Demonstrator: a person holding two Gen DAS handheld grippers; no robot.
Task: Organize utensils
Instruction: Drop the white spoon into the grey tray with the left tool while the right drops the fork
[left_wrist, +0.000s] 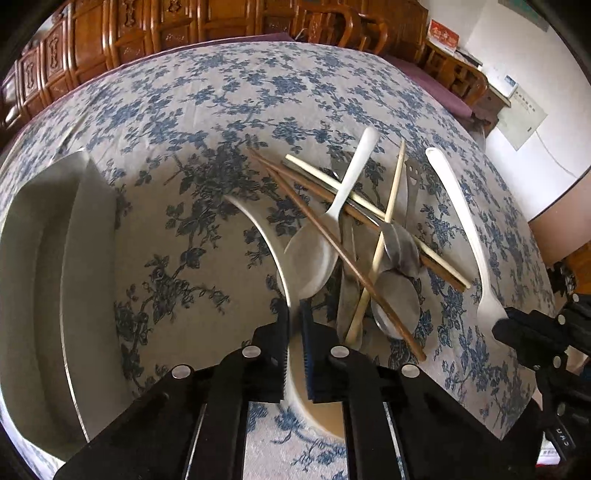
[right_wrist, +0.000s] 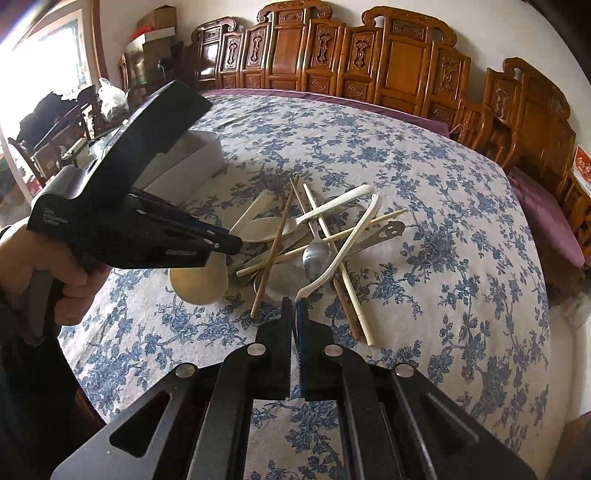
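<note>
A pile of utensils lies on the floral tablecloth: white ceramic spoons (left_wrist: 334, 218), brown chopsticks (left_wrist: 332, 240), pale chopsticks (left_wrist: 388, 206), metal spoons (left_wrist: 400, 247) and a metal handle with a smiley face (left_wrist: 413, 181). My left gripper (left_wrist: 295, 314) is shut on a white ceramic spoon (left_wrist: 264, 236), its bowl below the fingers (right_wrist: 199, 280). My right gripper (right_wrist: 294, 306) is shut on the bowl end of another white spoon (right_wrist: 343, 243), which shows at the right in the left wrist view (left_wrist: 458, 221). The pile shows in the right wrist view (right_wrist: 314, 236).
A white divided organizer tray (left_wrist: 55, 258) sits at the table's left; it shows behind the left gripper in the right wrist view (right_wrist: 195, 155). Carved wooden chairs (right_wrist: 369, 55) line the far side of the table. A wall and cabinet stand on the right.
</note>
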